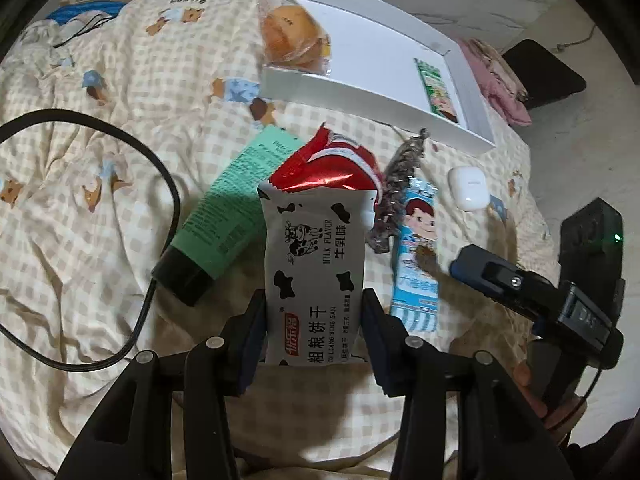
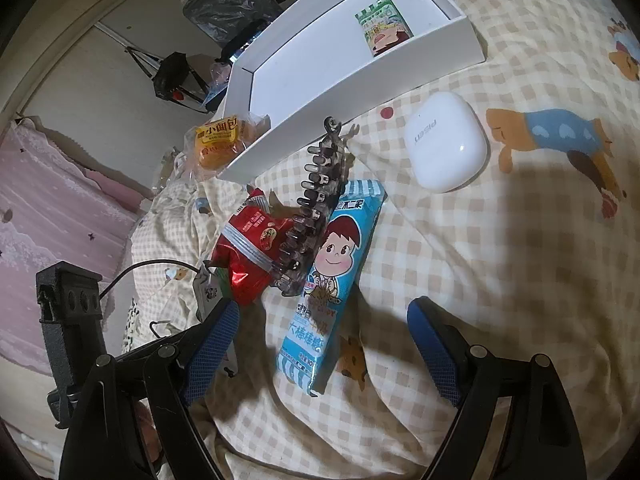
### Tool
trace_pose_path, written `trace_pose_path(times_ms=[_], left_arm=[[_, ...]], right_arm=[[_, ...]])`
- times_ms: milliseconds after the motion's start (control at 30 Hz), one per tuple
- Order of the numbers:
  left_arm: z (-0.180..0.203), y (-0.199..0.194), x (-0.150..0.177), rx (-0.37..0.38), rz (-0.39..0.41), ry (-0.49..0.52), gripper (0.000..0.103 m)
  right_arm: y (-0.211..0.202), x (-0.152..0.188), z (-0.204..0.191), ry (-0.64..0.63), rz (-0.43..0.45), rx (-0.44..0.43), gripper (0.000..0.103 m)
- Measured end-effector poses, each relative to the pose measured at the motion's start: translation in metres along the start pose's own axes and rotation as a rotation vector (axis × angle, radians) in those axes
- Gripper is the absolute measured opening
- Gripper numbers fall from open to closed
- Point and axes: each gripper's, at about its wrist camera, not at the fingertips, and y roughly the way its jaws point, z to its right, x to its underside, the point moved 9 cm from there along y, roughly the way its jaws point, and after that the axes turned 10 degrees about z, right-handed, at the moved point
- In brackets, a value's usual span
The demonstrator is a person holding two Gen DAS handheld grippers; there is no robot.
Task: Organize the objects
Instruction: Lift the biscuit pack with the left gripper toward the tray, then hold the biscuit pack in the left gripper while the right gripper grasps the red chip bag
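Note:
My left gripper (image 1: 314, 308) is shut on a white cow-print biscuit packet (image 1: 314, 272), held over the bed. Beyond it lie a red snack packet (image 1: 336, 164), a green tube (image 1: 236, 200), a dark hair claw clip (image 1: 394, 192) and a blue candy packet (image 1: 416, 256). My right gripper (image 2: 320, 332) is open, straddling the lower end of the blue candy packet (image 2: 332, 280). The clip (image 2: 316, 208) and red packet (image 2: 248, 252) lie to its left. A white tray (image 1: 368, 96) holds a green sachet (image 1: 438, 84) and an orange bun pack (image 1: 292, 36).
A white earbud case (image 2: 446, 148) lies on the checked bedspread (image 2: 500, 280) right of the tray (image 2: 280, 136). A black cable (image 1: 152, 168) loops on the left. Pink bedding (image 2: 52, 216) lies beyond the bed edge.

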Motion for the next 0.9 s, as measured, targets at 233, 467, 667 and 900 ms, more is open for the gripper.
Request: trace_pose_path(times_ms=[233,467,667,900], left_arm=[[-0.004,-0.014,-0.01,0.0,0.071,-0.014,0.049],[-0.001,-0.029,-0.024,0.026,0.165,0.011,0.049],[-0.003,-0.033,-0.032,0.038,0.205,0.002,0.049],[-0.02,-0.028,-0.034,0.012,0.208,-0.061,0.049]], right_arm=[[0.001,0.001,-0.001,-0.004,0.001,-0.003,0.087],[0.011,0.001,-0.002,0.092,-0.06,-0.091,0.087],[0.004,-0.04,-0.017,-0.023,-0.025,-0.076,0.087],[0.008,-0.056,-0.077,-0.632,0.029,0.079,0.087]])
